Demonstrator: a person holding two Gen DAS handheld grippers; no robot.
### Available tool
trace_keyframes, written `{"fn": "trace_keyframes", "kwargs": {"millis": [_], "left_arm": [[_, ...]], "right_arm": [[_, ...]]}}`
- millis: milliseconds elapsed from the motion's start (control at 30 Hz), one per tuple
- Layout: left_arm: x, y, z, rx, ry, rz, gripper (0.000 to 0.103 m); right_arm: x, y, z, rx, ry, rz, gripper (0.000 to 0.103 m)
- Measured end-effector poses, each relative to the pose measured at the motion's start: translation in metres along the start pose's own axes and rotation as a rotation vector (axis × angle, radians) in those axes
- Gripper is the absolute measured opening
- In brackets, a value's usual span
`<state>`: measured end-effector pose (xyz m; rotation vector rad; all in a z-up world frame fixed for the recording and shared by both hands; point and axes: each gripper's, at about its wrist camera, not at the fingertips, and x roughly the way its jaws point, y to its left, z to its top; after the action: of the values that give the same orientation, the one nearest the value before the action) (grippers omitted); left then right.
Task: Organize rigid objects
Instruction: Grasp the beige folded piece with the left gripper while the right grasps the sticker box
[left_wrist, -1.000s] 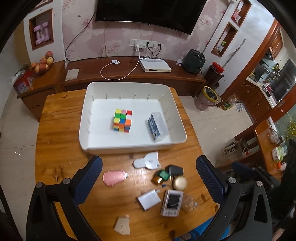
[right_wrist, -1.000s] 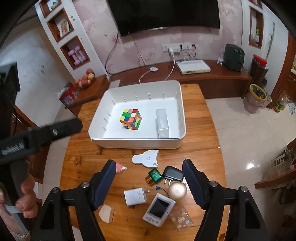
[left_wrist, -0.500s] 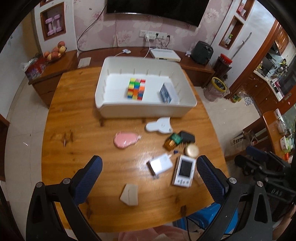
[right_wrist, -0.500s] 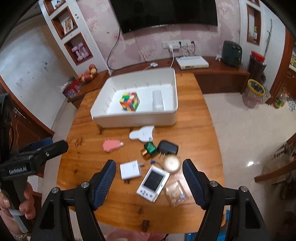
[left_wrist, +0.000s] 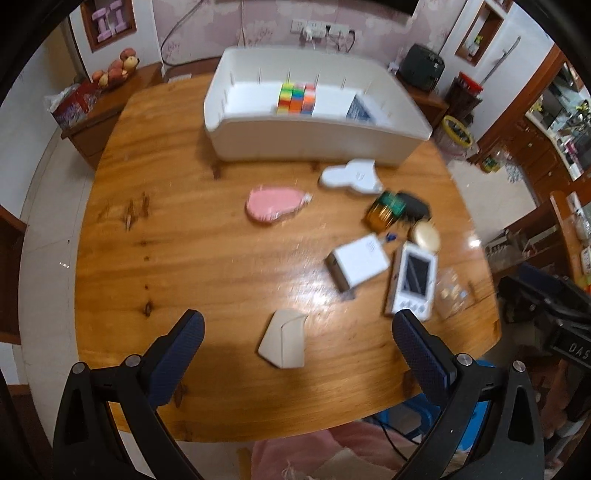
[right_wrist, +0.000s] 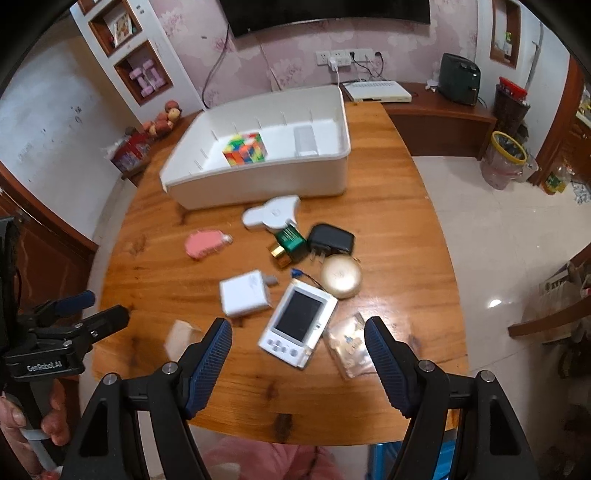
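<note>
My left hand-held gripper (left_wrist: 295, 332) hangs over the near edge of the wooden surface (left_wrist: 184, 258) with its jaws wide and nothing between them; a pale beige wedge-shaped piece (left_wrist: 283, 343) lies just ahead, between the two fingers but clear of both. My right hand-held gripper (right_wrist: 298, 334) is also spread wide and empty, and just beyond its fingertips sits a white handheld device with a dark screen (right_wrist: 298, 323), with a clear packet (right_wrist: 349, 345) by the right finger and a white square charger (right_wrist: 245, 293) ahead to the left. Further out are a gold round case (right_wrist: 340, 276), a black plug adapter (right_wrist: 331, 240), a green and gold box (right_wrist: 288, 245), a white flat fan-shaped piece (right_wrist: 271, 214) and a pink pouch-like thing (right_wrist: 205, 243). Farthest away stands the white bin (right_wrist: 258, 184), holding a colour cube (right_wrist: 244, 148) and a pale box (right_wrist: 306, 140). The bin's near wall cuts off the lower part of both. Blur smears the small things, so I cannot read any markings on them, and the packet's contents are unclear.
</note>
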<state>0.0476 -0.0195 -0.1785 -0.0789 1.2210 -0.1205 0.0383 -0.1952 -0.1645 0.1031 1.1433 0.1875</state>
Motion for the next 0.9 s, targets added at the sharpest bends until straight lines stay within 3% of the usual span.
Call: {"fn": "trace_keyframes", "kwargs": {"millis": [467,900], "left_arm": [[0.087,0.024,-0.031,-0.052,0.201,0.059,0.101],[0.104,0.040,-0.044,-0.031,0.250,0.107,0.096]], "right_arm": [[0.066,-0.026,-0.039,-0.123,0.083,-0.133,0.075],[0.106,-0.031,-0.039,-0.168,0.147,-0.179,0.075]]}}
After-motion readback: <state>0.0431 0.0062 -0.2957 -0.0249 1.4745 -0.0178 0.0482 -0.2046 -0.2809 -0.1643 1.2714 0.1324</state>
